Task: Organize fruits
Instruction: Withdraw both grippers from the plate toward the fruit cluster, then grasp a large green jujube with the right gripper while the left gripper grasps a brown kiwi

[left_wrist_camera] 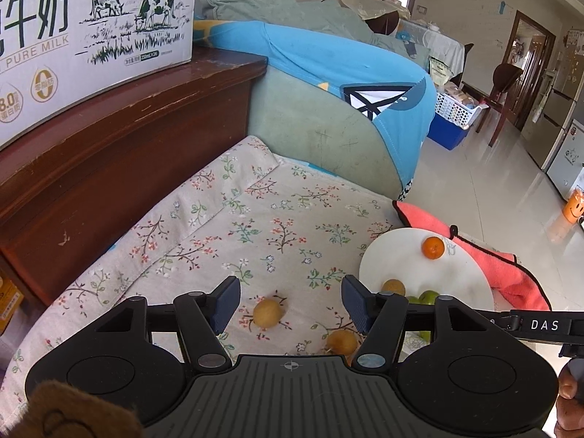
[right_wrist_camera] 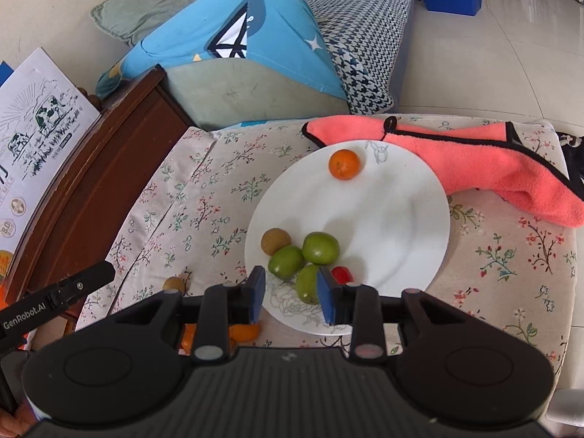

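Floral cloth is covering the surface, and at its far left a dark wooden cabinet [left_wrist_camera: 120, 138] is standing as a wall, with a milk carton [left_wrist_camera: 91, 29] sitting on top, so room for moving is lying toward the middle and right. Working from that side, the left tool [left_wrist_camera: 291, 304] is hanging with its jaws spread and nothing between the pads; a tan round fruit [left_wrist_camera: 268, 313] is lying on the cloth just ahead, almost centred in the gap, and a second tan fruit [left_wrist_camera: 341, 343] is sitting a little right and nearer. Being round, neither is offering a long axis, so the approach looks free from any side. Further right, the white plate [right_wrist_camera: 401, 219] is already holding an orange [right_wrist_camera: 344, 164], a brown fruit [right_wrist_camera: 275, 241] at its left rim, three green fruits [right_wrist_camera: 320, 247] and a small red one [right_wrist_camera: 342, 274]. The right tool [right_wrist_camera: 291, 294] is hovering over the plate's near edge with jaws drawn narrow and pinching nothing. At the far right a pink towel [right_wrist_camera: 474, 160] is lying against the plate's back rim. Judging by position, the left hand is nearer the loose fruits.
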Motion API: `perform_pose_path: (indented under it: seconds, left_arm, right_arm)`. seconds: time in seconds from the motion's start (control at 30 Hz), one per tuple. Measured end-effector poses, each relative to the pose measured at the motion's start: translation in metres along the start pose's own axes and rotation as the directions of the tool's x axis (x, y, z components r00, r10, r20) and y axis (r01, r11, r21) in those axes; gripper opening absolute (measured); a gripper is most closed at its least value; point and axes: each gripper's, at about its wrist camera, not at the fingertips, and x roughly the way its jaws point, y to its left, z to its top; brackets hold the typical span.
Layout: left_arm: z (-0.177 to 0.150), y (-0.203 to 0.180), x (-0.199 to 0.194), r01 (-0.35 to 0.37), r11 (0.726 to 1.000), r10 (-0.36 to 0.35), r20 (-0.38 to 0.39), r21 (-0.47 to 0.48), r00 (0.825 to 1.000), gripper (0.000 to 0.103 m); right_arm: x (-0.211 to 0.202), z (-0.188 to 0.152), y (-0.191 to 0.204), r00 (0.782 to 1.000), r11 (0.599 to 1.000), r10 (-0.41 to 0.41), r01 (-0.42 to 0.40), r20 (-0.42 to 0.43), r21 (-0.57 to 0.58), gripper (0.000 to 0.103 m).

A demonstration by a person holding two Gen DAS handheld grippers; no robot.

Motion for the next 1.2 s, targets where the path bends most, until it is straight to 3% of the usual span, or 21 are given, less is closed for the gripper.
perform_pose_path:
  seconds: [0.4, 0.57, 0.9, 1.2]
  left_arm:
    - [-0.016, 0.028, 0.011, -0.093, 0.996, 0.092, -0.054, -0.016, 0.994, 0.061]
    - [-0.011, 0.033, 0.031, -0.087, 0.995, 0.083, -0.069, -0.043, 0.994, 0.061]
    - [-0.016, 0.023, 0.074, -0.07, 0.997, 0.075, -0.126, 0.04, 0.989, 0.061]
    - [-0.018, 0.02, 0.096, -0.068, 0.994, 0.08, -0.129, 0.091, 0.988, 0.061]
  right_arm:
    - [0.003, -0.035, 0.028, 0.993, 0.988, 0.072, -0.084, -0.093, -0.133, 0.034]
    - [0.013, -0.044, 0.039, 0.984, 0.973, 0.097, -0.126, -0.151, -0.192, 0.038]
    - [0.032, -0.064, 0.056, 0.97, 0.939, 0.067, -0.14, -0.233, -0.315, 0.039]
    - [0.043, -0.074, 0.065, 0.971, 0.905, 0.009, -0.109, -0.239, -0.411, 0.042]
